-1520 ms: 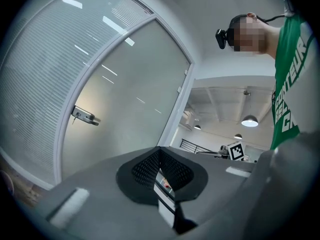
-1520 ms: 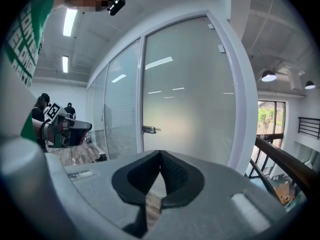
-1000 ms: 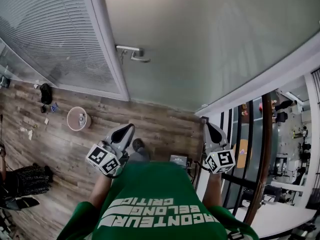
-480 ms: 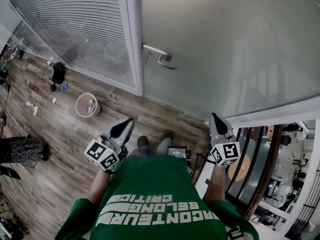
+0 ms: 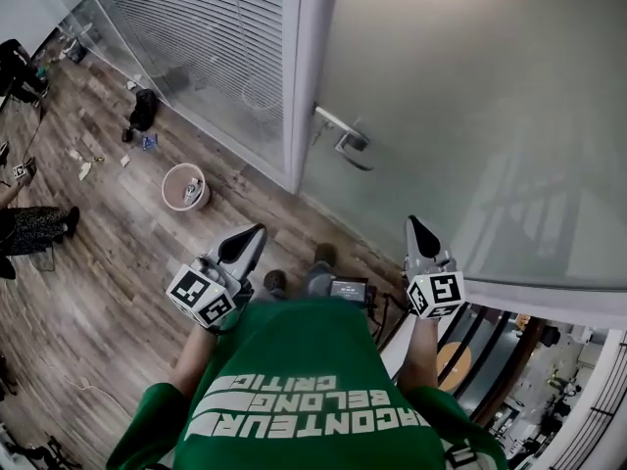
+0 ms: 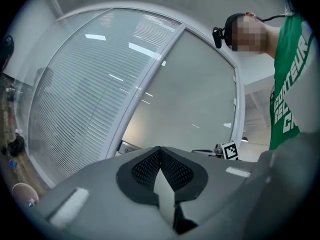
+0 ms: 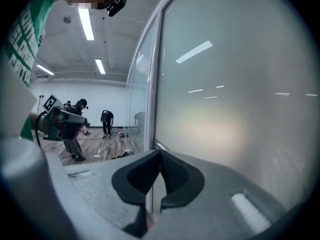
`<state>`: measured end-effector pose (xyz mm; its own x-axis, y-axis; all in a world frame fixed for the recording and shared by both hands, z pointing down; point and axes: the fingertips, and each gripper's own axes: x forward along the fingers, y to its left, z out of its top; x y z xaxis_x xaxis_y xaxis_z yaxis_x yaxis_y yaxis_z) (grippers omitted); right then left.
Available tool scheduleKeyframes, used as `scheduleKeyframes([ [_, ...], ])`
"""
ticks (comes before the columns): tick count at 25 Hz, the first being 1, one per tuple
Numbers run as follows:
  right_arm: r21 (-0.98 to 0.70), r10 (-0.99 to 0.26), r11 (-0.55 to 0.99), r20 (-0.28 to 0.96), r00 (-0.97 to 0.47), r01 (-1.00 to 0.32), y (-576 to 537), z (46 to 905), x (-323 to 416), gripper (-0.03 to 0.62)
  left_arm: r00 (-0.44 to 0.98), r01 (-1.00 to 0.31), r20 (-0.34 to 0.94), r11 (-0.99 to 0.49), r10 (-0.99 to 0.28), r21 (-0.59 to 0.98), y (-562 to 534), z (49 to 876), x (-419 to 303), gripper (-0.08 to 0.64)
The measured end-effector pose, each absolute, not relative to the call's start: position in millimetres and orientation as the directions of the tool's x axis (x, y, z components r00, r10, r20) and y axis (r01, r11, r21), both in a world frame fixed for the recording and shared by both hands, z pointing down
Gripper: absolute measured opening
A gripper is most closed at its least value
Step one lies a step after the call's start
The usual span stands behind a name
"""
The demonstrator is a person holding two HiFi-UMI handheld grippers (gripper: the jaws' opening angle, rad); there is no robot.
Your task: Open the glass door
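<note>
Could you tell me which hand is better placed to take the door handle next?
Probably the right: the right tongs face the door, and the right gripper view shows the handle just over their tips. The left tongs point slightly beside it.

Wood-plank floor point(image 5: 98, 262); round bin point(image 5: 184, 186), black bag point(image 5: 144, 112), small scraps point(image 5: 83, 164) lying on it

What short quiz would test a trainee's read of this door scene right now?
1. True or false: the right gripper grips the door handle.
2. What stands on the wood floor, left of the glass door? A) a round bin B) a ladder C) a trolley
3. Fill in: the jaws of the left gripper are ____.
Key: 1 false, it is apart from the handle and empty; 2 A; 3 shut.
</note>
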<state>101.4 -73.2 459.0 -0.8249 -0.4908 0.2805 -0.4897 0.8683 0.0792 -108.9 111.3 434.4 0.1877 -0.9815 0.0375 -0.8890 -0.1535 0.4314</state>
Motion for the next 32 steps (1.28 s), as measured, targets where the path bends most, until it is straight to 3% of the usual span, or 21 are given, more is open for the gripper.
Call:
scheduleKeyframes([
  [17,0.038,-0.186,0.982,0.398,-0.898,-0.186,-132,503,16,0.032,-0.023,-0.906,0.058,0.045,-0.998,0.422,66,436,-112,0.017],
  [24,0.053,-0.146,0.989,0.467,-0.872,-0.138,-132,508,-1,0.049,-0.082,-0.9,0.047,0.094,-0.996,0.426,77,423,-115,0.017],
  [32,0.171,-0.17,0.983,0.672,-0.721,-0.073,-136,558,-24,0.101,-0.13,-0.894,0.043,0.136,-0.991,0.427,100,431,-123,0.017],
])
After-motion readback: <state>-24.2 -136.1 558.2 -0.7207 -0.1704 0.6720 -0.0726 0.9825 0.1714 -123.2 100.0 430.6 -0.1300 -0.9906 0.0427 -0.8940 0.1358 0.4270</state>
